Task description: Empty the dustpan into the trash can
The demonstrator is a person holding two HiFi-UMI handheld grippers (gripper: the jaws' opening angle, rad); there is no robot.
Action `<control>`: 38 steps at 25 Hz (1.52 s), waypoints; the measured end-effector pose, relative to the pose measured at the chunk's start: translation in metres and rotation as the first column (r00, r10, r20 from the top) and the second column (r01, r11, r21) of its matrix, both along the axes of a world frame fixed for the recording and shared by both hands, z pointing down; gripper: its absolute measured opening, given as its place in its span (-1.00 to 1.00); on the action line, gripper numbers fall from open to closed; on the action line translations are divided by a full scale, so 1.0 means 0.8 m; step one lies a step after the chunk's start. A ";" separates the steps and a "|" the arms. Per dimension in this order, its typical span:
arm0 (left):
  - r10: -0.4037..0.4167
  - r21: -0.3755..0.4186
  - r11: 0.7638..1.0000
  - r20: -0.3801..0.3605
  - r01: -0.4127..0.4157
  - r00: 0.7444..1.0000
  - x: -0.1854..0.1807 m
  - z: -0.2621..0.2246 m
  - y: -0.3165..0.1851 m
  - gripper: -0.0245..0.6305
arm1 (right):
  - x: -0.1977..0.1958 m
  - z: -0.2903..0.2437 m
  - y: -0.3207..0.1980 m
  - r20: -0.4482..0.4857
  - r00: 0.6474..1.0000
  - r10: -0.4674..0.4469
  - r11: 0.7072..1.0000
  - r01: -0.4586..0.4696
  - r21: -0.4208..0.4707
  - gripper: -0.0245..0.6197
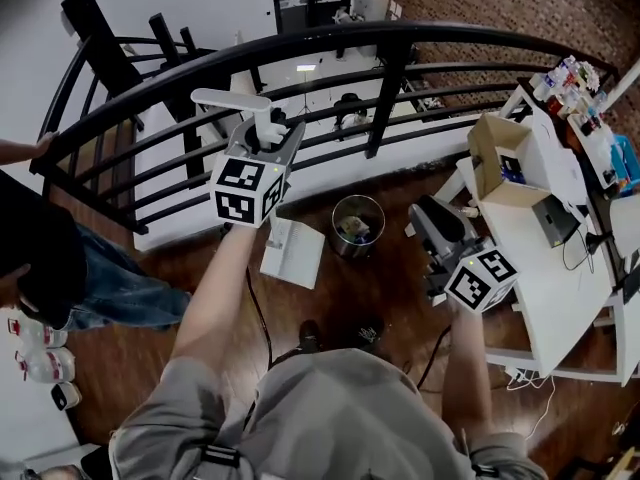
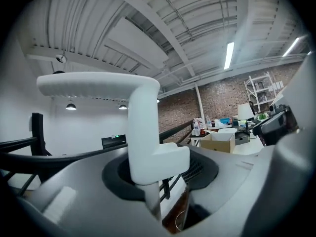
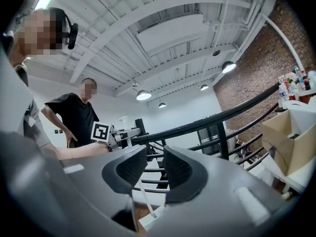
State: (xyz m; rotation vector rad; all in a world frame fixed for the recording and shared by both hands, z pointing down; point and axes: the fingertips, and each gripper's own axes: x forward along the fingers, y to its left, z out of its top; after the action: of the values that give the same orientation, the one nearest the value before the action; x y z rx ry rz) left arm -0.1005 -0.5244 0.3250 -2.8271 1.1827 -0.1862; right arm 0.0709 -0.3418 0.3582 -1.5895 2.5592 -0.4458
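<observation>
Head view: the trash can (image 1: 358,226), a round metal bin with litter in it, stands on the dark wood floor. The dustpan (image 1: 293,253) is a white long-handled one. Its pan rests on the floor just left of the trash can, and its handle (image 1: 232,99) rises well above the can. The left gripper (image 1: 268,133) is raised up and to the left of the trash can and grips that handle just under its bent top. The right gripper (image 1: 432,223) hangs just right of the trash can, level with it. A black railing (image 1: 300,43) curves behind the trash can, a white table (image 1: 540,268) carrying a cardboard box (image 1: 500,158) stands to the can's right, and a bystander (image 1: 40,258) is far to its left.

Left gripper view: the jaws are closed tight around the white handle (image 2: 143,127), whose L-shaped top sticks out above them.

Right gripper view: the jaws stand a narrow gap apart with nothing held in it. Through the gap the dustpan's thin shaft (image 3: 147,201) shows farther off, and the railing (image 3: 207,122) crosses behind
</observation>
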 end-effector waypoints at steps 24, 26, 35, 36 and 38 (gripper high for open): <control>-0.053 -0.270 0.960 0.074 0.071 0.996 -0.054 0.363 0.023 -0.39 | -0.068 0.132 -0.026 -0.012 1.000 0.019 0.983 -0.021 -0.181 -0.92; -0.047 -0.271 0.960 0.083 0.068 0.995 -0.052 0.373 0.022 -0.39 | -0.067 0.137 -0.027 -0.015 1.000 0.021 0.982 -0.023 -0.189 -0.92; -0.096 -0.318 0.939 0.114 0.128 0.989 -0.089 0.417 0.035 -0.39 | -0.072 0.152 -0.026 -0.007 1.000 0.010 0.977 -0.011 -0.211 -0.92; -0.113 -0.334 0.931 0.122 0.148 0.986 -0.096 0.422 0.039 -0.39 | -0.075 0.152 -0.026 -0.004 1.000 0.004 0.978 -0.004 -0.211 -0.92; -0.151 -0.364 0.911 0.140 0.193 0.979 -0.112 0.431 0.045 -0.42 | -0.083 0.151 -0.027 -0.001 1.000 -0.014 0.978 0.013 -0.210 -0.92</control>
State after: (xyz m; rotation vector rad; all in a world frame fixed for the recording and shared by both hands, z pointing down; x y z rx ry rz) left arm -0.1900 -0.4883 0.6701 -2.9689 1.5161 -0.6363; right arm 0.0044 -0.3632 0.4789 -1.6372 2.6003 -0.7384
